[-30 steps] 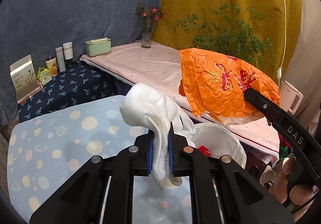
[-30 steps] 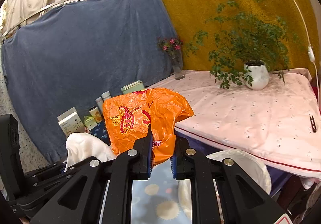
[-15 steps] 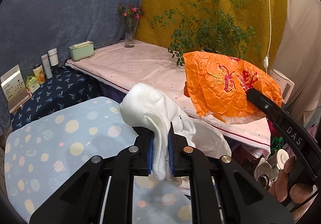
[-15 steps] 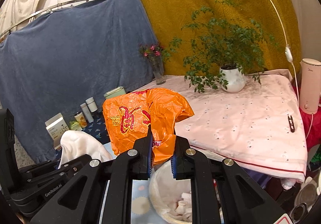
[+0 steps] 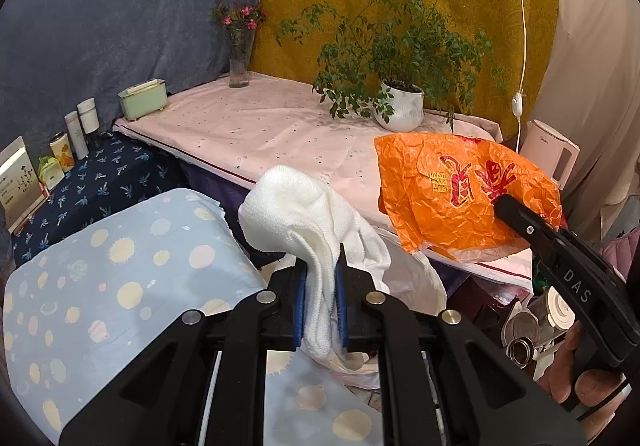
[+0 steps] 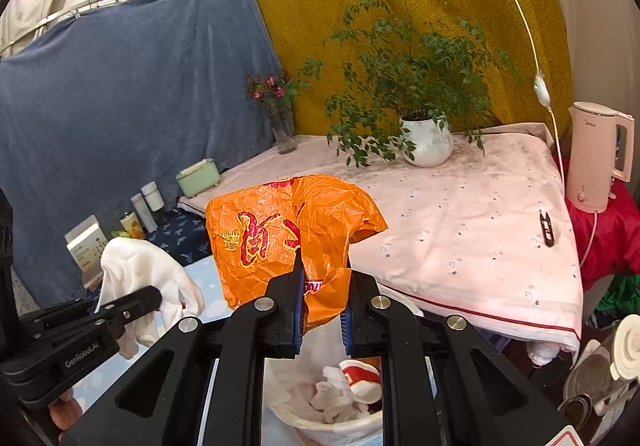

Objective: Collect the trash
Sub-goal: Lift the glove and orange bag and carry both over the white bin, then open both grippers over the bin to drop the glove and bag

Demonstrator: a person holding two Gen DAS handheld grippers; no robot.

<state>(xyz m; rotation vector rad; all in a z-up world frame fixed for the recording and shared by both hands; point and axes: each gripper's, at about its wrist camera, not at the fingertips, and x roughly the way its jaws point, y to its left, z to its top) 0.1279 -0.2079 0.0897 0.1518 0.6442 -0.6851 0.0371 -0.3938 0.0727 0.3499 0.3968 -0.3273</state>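
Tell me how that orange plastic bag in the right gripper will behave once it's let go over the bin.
The orange plastic bag looks thin and crinkled, so probably very light and floppy. Puffed above the right gripper, it may drift rather than drop straight into the bin. It likely springs open, not staying crushed.

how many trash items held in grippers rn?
2: white tissue wad clamped in left gripper; orange plastic bag clamped in right gripper. More trash already sits in the bin.
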